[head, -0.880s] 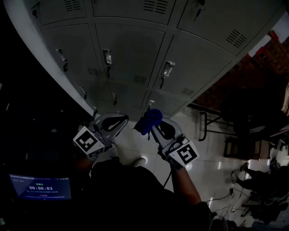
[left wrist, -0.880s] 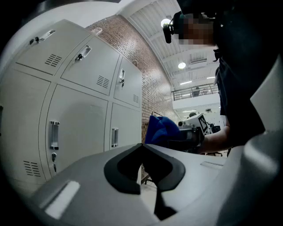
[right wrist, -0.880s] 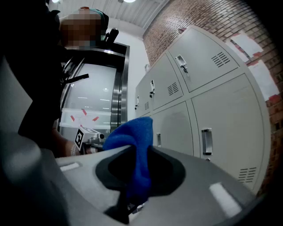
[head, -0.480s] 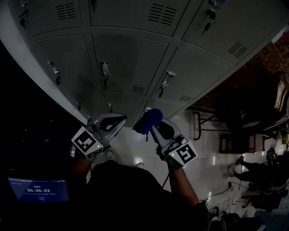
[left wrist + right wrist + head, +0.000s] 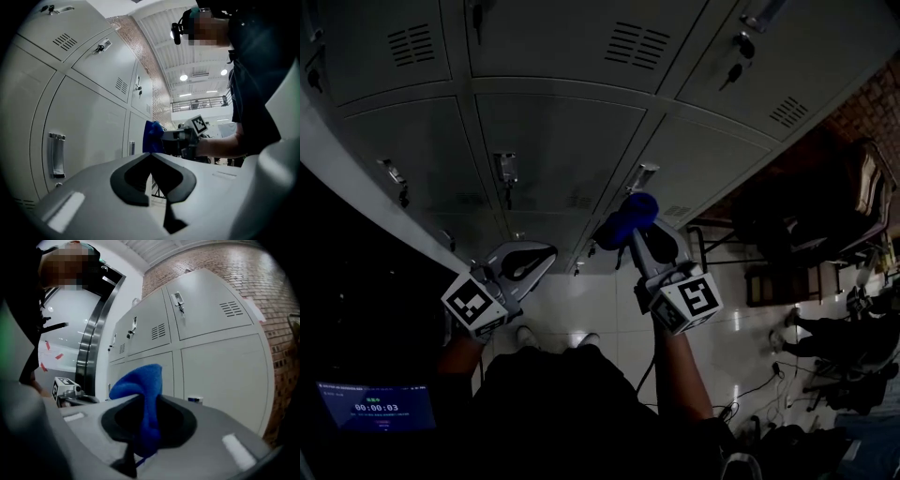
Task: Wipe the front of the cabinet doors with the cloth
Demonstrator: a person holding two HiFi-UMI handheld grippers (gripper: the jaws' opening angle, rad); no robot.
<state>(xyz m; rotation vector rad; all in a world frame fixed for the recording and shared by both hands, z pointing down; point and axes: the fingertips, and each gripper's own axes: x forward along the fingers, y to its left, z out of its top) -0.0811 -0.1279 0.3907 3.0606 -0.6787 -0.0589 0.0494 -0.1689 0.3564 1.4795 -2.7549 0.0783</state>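
Now, centre frame in the head view: right gripper [image 5: 637, 231] shut tight on the blue cloth [image 5: 626, 217], wad bulging past the jaw tips, raised toward the grey cabinet doors [image 5: 558, 141]. Close under the lower edge of the middle door, just below a latch handle [image 5: 643, 175] — touching the metal or not, impossible to tell from above. Over to the right gripper view: blue cloth [image 5: 140, 383] pinched between the two jaws, folded over their top, cabinet doors [image 5: 220, 371] filling the right half behind it.

Lower left of centre, left gripper [image 5: 547, 251] with jaws together and nothing in them. Same story in the left gripper view, tips of the left gripper [image 5: 151, 155] meeting in a point, empty, with the blue cloth [image 5: 152, 136] just past them beside a door front. Lower than the right one, off the doors, over pale floor tiles [image 5: 581, 305].

Plenty of flat door face open across the top half of the frame — only vents, seams and handles on it. Right edge crowded with dark furniture [image 5: 787, 225] near the cabinet's end. Lower left corner, a lit screen [image 5: 373, 406].
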